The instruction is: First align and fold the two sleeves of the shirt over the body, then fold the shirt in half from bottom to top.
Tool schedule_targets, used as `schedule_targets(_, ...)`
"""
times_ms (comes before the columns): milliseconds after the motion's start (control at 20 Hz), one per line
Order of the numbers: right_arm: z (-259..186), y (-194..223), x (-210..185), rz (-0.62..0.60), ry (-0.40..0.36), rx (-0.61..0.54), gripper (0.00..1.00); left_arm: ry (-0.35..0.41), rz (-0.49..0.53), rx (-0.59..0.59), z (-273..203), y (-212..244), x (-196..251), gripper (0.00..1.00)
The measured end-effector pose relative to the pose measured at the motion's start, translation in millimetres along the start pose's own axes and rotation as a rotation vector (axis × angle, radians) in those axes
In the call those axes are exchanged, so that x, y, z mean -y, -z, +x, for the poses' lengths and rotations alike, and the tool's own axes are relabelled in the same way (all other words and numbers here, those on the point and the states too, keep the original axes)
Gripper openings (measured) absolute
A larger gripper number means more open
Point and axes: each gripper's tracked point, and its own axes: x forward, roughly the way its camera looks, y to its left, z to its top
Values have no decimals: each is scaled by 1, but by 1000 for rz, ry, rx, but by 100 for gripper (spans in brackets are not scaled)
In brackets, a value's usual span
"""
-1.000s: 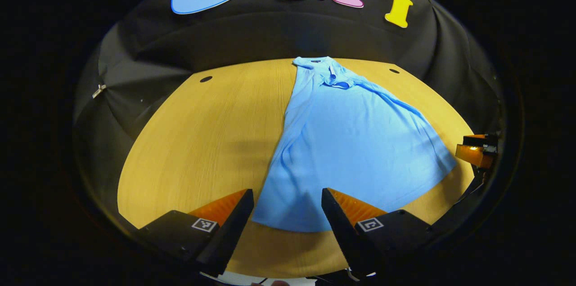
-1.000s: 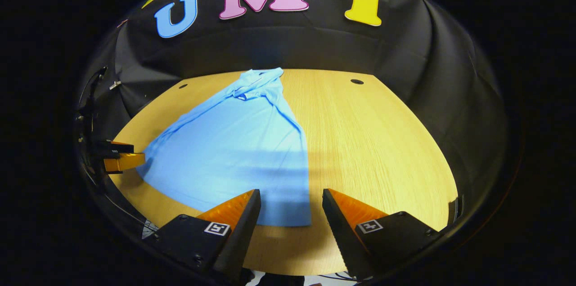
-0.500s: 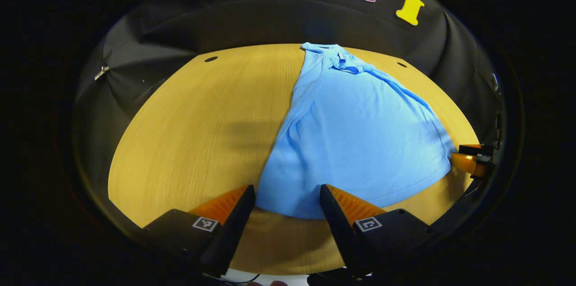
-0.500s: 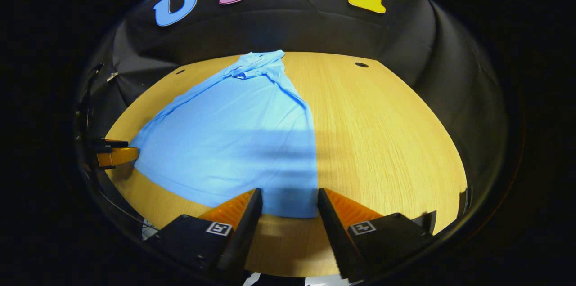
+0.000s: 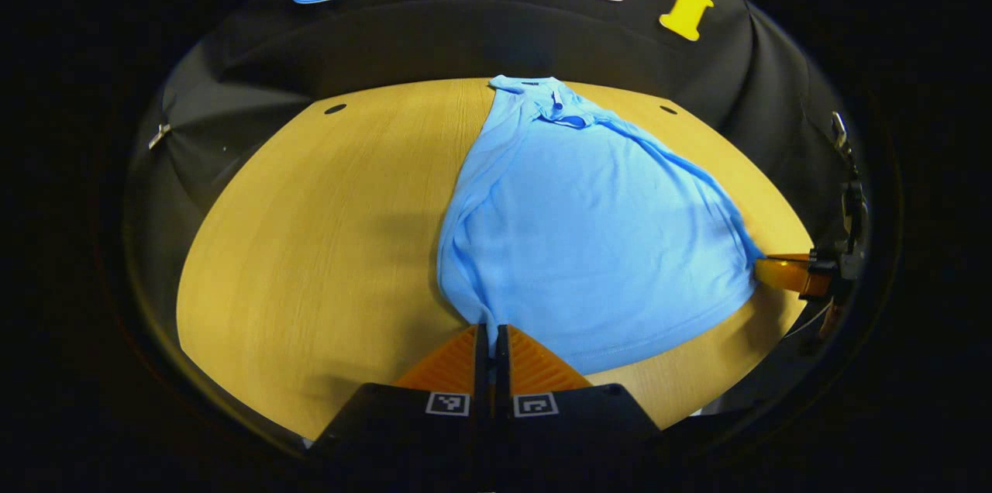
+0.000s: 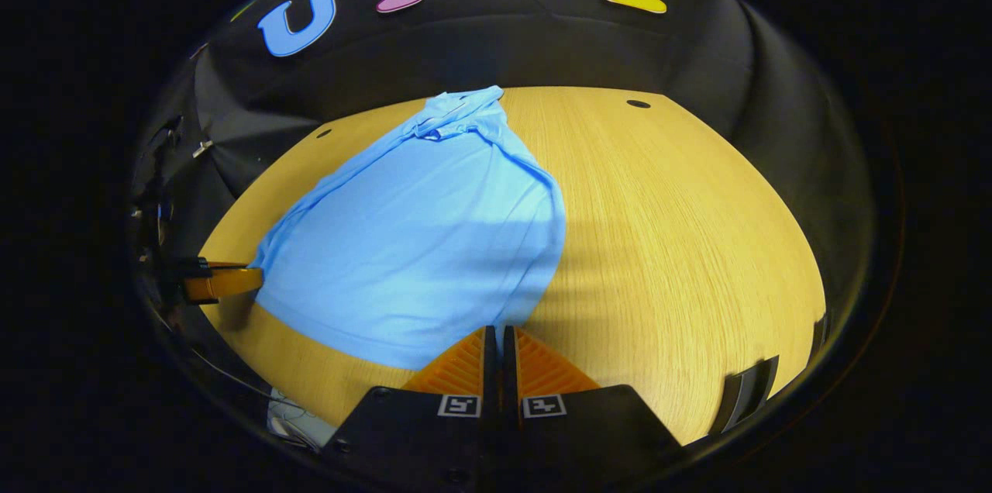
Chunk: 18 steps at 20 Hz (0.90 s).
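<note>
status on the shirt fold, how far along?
Done: sleeves look folded in; the shirt lies narrow on the table. In hand: left tongs and right tongs are each shut on a bottom hem corner. Left: carrying the hem up to the collar.

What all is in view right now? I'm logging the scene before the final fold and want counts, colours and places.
shirt: one, light blue, flat on the table, collar at the far end, hem at the near edge, both hem corners pinched.
table: one, light wood, under the shirt.
holes: two, dark, near the table's far corners.
wall: one, black cloth, behind the table.
left gripper: one, shut on the shirt's near left hem corner; also seen at the left edge of the right gripper view.
right gripper: one, shut on the near right hem corner; also seen at the right edge of the left gripper view.
</note>
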Motion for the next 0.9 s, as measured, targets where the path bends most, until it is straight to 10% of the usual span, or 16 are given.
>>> schedule_targets(900,109,-290,35,74,26,387,5,-24,-34,398,95,-316,-19,6)
